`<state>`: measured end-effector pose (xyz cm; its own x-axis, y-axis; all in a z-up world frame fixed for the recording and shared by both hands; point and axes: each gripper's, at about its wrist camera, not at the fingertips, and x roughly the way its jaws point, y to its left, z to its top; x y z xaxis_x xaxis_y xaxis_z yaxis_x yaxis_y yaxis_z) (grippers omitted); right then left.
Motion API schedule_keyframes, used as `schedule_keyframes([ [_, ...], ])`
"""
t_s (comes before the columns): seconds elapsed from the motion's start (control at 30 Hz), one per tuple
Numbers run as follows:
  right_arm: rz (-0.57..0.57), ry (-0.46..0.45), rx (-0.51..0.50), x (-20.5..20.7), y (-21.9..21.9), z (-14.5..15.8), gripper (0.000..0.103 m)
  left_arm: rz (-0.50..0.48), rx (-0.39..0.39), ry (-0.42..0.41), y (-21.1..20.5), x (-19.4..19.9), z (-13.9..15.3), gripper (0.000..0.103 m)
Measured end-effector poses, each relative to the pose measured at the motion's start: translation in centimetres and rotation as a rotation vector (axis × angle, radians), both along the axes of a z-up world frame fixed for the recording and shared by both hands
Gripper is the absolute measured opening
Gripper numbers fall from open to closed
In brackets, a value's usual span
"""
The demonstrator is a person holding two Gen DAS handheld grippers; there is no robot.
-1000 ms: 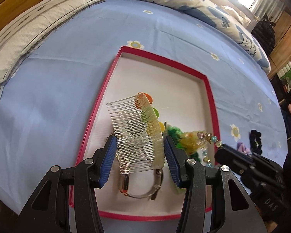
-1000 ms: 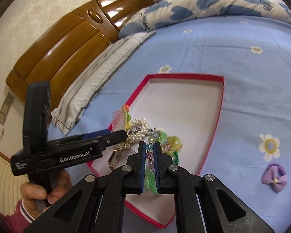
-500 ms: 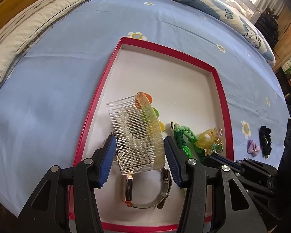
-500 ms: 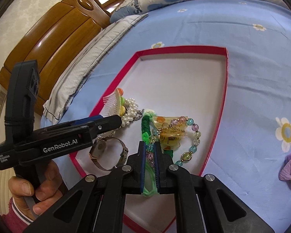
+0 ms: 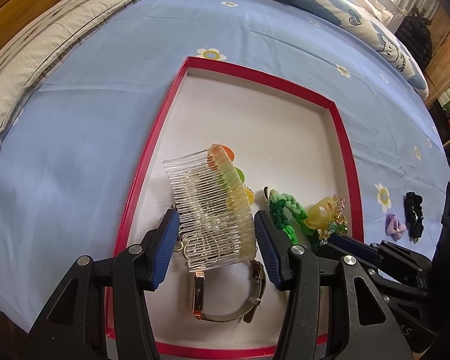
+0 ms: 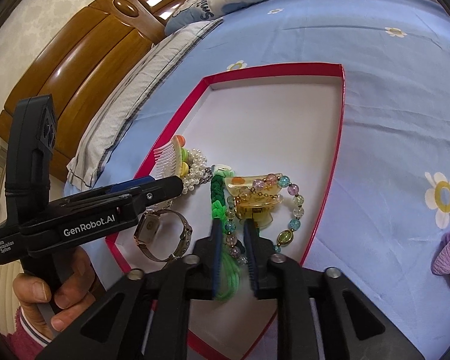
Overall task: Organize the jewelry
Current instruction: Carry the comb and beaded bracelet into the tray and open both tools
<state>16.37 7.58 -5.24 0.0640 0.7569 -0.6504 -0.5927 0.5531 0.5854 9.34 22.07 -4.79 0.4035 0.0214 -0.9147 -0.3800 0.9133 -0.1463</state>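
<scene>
Right wrist view: the right gripper (image 6: 231,235), earlier clamped on the bead bracelet (image 6: 294,207), is opening, beads lying loose between; left gripper (image 5: 215,241) still grips the comb (image 5: 207,210)

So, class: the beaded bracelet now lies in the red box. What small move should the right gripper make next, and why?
Probably lift straight back out: the right gripper is opening, the beaded bracelet lies in the red box, and beads sit between its jaws.

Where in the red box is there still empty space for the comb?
The far half of the red box is bare white floor, beyond the comb. The near end is crowded: watch, green braid, yellow clip, bead bracelet.
</scene>
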Motion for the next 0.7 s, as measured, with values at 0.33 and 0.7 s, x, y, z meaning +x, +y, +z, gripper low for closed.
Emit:
schedule_keyframes([
  [0.33, -0.029, -0.015, 0.020, 0.0, -1.7, 1.1, 0.038, 0.009, -0.020, 0.004, 0.1, -0.1, 0.2, 0.054],
  [0.7, -0.086, -0.029, 0.061, -0.6, -5.8, 2.9, 0.042, 0.021, -0.022, -0.005, -0.1, -0.8, 0.9, 0.055],
])
